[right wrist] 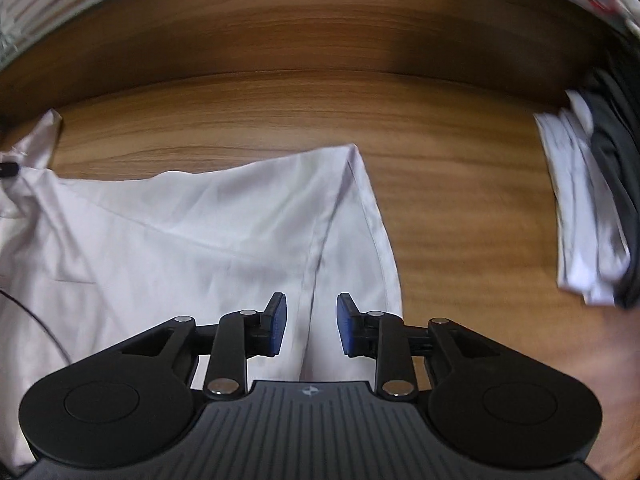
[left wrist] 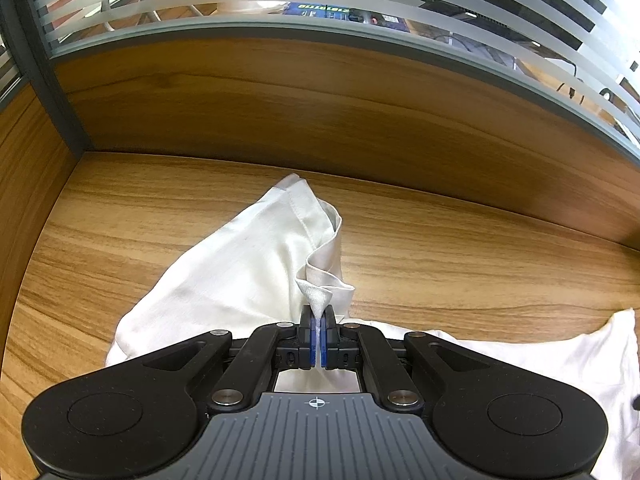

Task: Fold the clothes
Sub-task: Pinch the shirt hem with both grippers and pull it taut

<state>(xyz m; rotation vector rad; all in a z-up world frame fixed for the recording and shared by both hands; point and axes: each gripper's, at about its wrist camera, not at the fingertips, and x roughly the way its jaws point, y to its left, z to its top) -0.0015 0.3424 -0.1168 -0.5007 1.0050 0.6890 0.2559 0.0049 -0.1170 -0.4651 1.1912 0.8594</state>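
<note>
A white garment (left wrist: 240,264) lies crumpled on the wooden desk (left wrist: 460,248). My left gripper (left wrist: 318,314) is shut on a pinched corner of its fabric, which sticks up as a small cone just past the blue pads. In the right wrist view the same white garment (right wrist: 192,232) spreads flat over the desk, one sleeve-like flap reaching toward the far middle. My right gripper (right wrist: 311,308) hovers over a seam of the cloth, open, with nothing between its blue pads (right wrist: 278,320).
Wooden partition walls (left wrist: 320,96) topped by striped frosted glass close off the desk's back and left sides. A stack of folded white and dark clothes (right wrist: 588,208) sits at the right edge. Bare wood (right wrist: 472,200) lies between the garment and that stack.
</note>
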